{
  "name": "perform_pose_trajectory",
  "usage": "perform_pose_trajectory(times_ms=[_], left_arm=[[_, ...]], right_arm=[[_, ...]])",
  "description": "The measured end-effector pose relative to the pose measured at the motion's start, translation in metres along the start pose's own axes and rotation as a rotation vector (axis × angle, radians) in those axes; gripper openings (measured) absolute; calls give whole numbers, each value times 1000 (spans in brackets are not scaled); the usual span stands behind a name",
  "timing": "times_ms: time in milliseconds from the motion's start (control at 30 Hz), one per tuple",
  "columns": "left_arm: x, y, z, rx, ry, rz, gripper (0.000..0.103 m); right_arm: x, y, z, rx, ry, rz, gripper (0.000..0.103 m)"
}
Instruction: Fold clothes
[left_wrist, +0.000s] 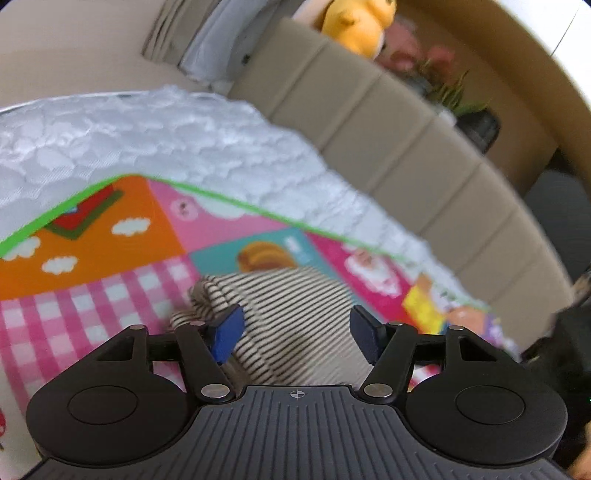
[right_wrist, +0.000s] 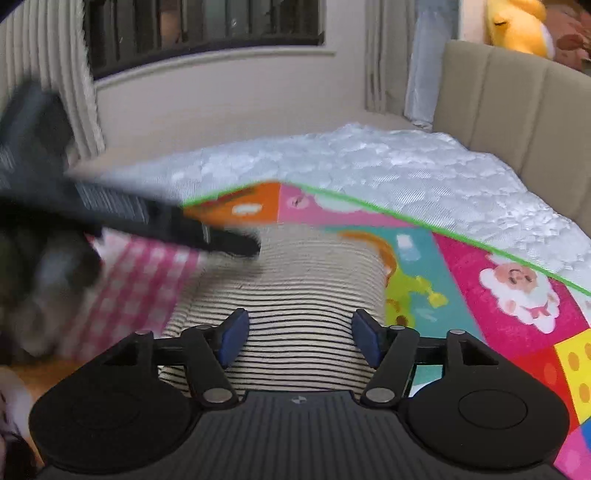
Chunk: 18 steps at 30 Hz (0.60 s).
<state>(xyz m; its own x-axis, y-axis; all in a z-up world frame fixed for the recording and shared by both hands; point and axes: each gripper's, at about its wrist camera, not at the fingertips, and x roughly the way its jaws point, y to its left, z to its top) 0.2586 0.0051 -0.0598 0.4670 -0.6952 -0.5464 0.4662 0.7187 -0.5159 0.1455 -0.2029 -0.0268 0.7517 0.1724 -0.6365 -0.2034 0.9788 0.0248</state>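
A cream garment with thin black stripes (left_wrist: 291, 317) lies folded into a compact bundle on a colourful play mat (left_wrist: 110, 240). My left gripper (left_wrist: 295, 332) is open and empty just above the garment's near part. In the right wrist view the striped garment (right_wrist: 295, 288) lies flat and roughly rectangular on the mat (right_wrist: 498, 295). My right gripper (right_wrist: 299, 336) is open and empty over the garment's near edge. The left gripper shows there as a blurred dark bar (right_wrist: 166, 221) reaching the garment's far left corner.
The mat lies on a white quilted mattress (left_wrist: 184, 140), also in the right wrist view (right_wrist: 406, 162). A beige padded headboard (left_wrist: 369, 122) runs along the far side with a yellow plush toy (left_wrist: 354, 22) on top. A window and curtains (right_wrist: 203, 22) stand behind.
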Motion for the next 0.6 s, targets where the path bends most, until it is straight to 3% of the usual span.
perform_pose_trajectory(times_ms=[100,200,267,433,467,600], left_arm=[[9,8,-2,-4,25,40,66],[16,20,-4,-58,68,81,73],[20,27,-6,-87,71,71,73],[19,25,-3,-64,64,82,70],[14,25,0,-77,45,81,65],[-16,24,12,-108,-95,46,65]], right_arm=[[-2,-6,5,13,-30,-24,72],[18,-7,-1,10,49,-17,73],[29,-4,-8,-23,70,-39,81],[31,-9,-6,1,82,-26,83],[30,-10,-7,13,84,-21,84],[29,-9,-7,9,84,-20,84]])
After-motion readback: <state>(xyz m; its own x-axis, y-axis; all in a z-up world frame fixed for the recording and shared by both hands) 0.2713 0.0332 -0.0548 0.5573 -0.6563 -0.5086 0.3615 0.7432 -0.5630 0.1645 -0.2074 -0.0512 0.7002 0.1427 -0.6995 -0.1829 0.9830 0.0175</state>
